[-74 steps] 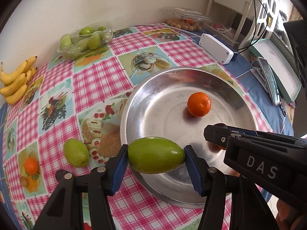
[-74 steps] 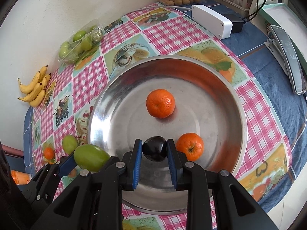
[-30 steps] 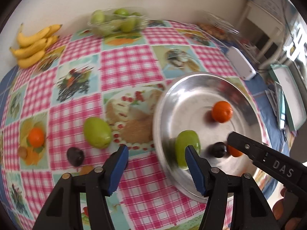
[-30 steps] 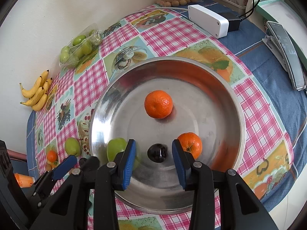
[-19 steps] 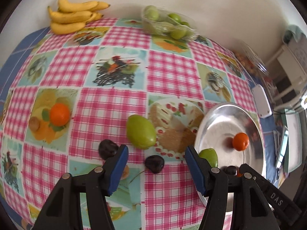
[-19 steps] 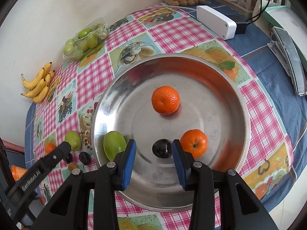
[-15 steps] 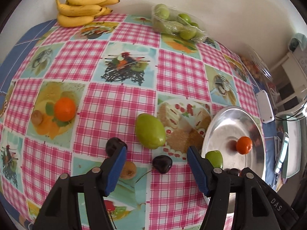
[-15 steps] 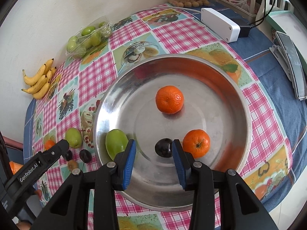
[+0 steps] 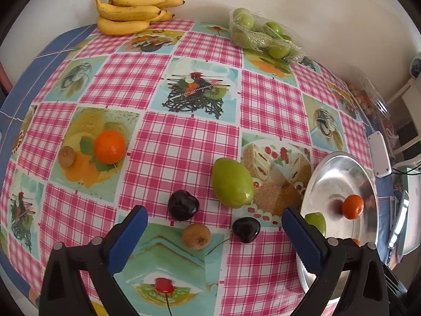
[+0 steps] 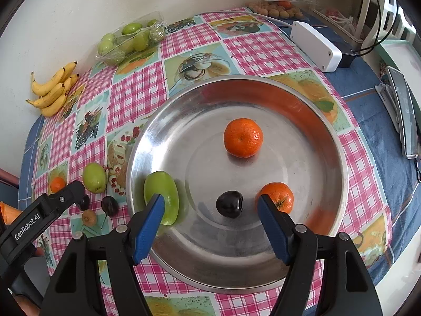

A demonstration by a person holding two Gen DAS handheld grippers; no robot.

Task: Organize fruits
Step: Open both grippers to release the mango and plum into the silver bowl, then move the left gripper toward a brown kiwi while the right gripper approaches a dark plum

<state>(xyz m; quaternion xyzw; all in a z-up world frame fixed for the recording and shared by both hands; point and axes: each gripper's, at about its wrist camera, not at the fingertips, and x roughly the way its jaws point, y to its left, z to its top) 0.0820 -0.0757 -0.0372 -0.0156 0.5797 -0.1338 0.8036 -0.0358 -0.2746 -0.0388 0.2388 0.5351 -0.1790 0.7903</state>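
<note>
So both fruits have been let go. The green mango that sat clamped in the left gripper a couple of seconds back now lies inside the metal tray near its left rim, and the dark plum the right gripper was squeezing sits loose on the tray floor, next to one of the two tangerines already there. The right jaws are opening, plum between them but untouched. The left gripper has swung away from the tray and hangs over the loose fruit on the tablecloth, jaws opening with nothing in them. Under it: a second mango, two plums, a small brown fruit and, further off, another tangerine. Looks like the next pickup comes from that bunch, so the job's maybe half done
</note>
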